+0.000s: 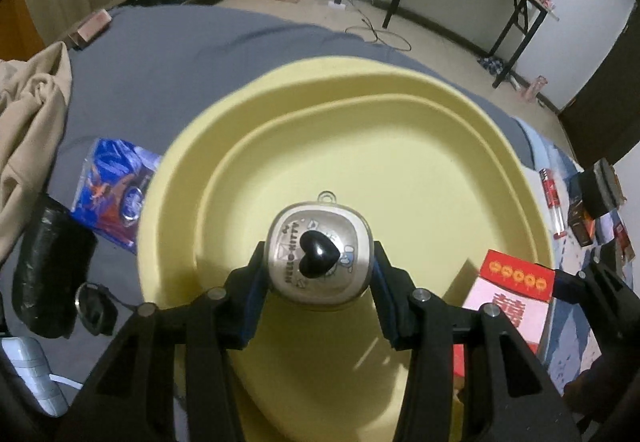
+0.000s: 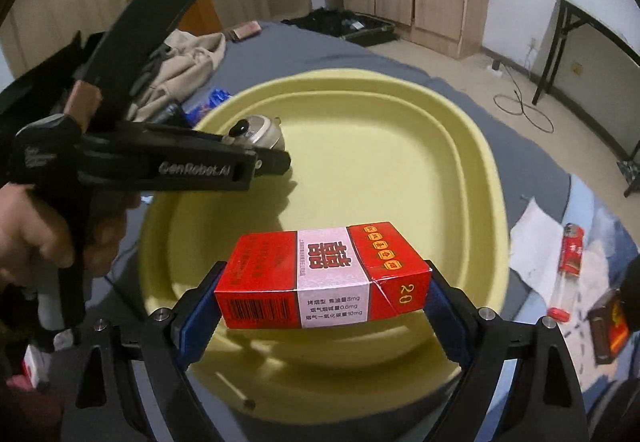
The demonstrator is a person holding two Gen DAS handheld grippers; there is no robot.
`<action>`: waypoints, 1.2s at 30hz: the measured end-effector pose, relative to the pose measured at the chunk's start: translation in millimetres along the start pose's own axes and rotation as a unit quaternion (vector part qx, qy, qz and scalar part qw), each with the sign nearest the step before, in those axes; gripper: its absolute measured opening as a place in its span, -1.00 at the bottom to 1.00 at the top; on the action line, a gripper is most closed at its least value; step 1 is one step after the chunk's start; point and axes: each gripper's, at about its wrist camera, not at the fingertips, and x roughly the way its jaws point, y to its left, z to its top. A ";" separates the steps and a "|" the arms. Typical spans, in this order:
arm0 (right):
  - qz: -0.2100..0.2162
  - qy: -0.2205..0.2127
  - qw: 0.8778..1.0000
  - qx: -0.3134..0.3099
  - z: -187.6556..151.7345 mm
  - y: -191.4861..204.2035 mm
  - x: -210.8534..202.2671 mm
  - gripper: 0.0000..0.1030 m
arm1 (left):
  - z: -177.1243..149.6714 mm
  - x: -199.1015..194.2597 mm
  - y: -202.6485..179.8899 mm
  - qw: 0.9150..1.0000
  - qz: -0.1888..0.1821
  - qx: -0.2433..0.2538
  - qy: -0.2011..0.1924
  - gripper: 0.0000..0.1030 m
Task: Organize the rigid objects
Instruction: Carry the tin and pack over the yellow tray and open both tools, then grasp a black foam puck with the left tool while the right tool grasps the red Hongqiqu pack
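Observation:
My left gripper [image 1: 319, 266] is shut on a small rounded beige Hello Kitty case [image 1: 320, 248] with a black heart on top, held over the yellow basin [image 1: 400, 130]. In the right wrist view the case [image 2: 262, 130] hangs above the basin's left side. My right gripper [image 2: 324, 290] is shut on a red and white cigarette pack [image 2: 324, 274], held above the near part of the yellow basin [image 2: 400, 146]. The pack also shows in the left wrist view [image 1: 512, 290] at the basin's right rim.
The basin sits on a grey bedsheet [image 1: 180, 58]. Left of it lie a blue packet [image 1: 116, 186], a black roll [image 1: 48, 262] and beige cloth [image 1: 32, 102]. Right of it lie a red lighter [image 2: 568, 258], white paper [image 2: 536, 242] and a dark box [image 2: 608, 326].

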 end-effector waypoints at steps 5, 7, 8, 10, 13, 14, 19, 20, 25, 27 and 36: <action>-0.006 0.025 1.000 -0.002 9.6 -1.6 27.5 0.79 | 5.9 -1.4 -4.3 1.000 0.018 -0.010 0.001 0.27; -0.011 0.017 1.000 -0.002 12.2 -1.0 26.7 0.89 | 6.5 -23.3 -10.5 0.999 0.029 -0.013 -0.035 0.78; -0.014 -0.004 1.000 -0.001 8.5 0.9 14.9 0.99 | 5.4 -43.5 -21.3 0.997 0.030 -0.009 -0.069 1.00; -0.020 -0.055 0.998 0.009 1.1 -1.5 -14.6 0.99 | 5.8 -72.7 -49.7 0.994 -0.002 0.020 -0.107 1.00; -0.056 -0.121 0.990 0.049 -19.7 -25.6 -80.0 0.99 | 7.4 -98.4 -113.6 0.988 -0.059 0.081 -0.118 1.00; -0.072 -0.144 0.984 0.075 -32.3 -42.3 -106.0 0.99 | 5.3 -103.9 -145.6 0.983 -0.086 0.107 -0.124 1.00; -0.228 -0.177 0.914 0.287 -141.0 -160.8 -212.4 0.99 | -21.2 -86.1 -278.7 0.956 -0.172 0.218 -0.091 1.00; -0.264 -0.185 0.888 0.328 -165.8 -176.9 -226.3 0.99 | -30.9 -74.6 -309.0 0.949 -0.173 0.249 -0.081 1.00; -0.273 -0.129 0.817 0.491 -257.7 -246.4 -241.0 0.99 | -64.4 -27.7 -390.5 0.928 -0.163 0.333 -0.023 1.00; -0.258 -0.125 0.820 0.495 -260.3 -247.9 -235.6 0.99 | -67.9 -12.4 -399.9 0.932 -0.148 0.331 -0.003 1.00; -0.217 -0.072 0.853 0.470 -251.9 -269.8 -216.0 0.99 | -53.5 -1.4 -384.7 0.950 -0.135 0.280 0.003 1.00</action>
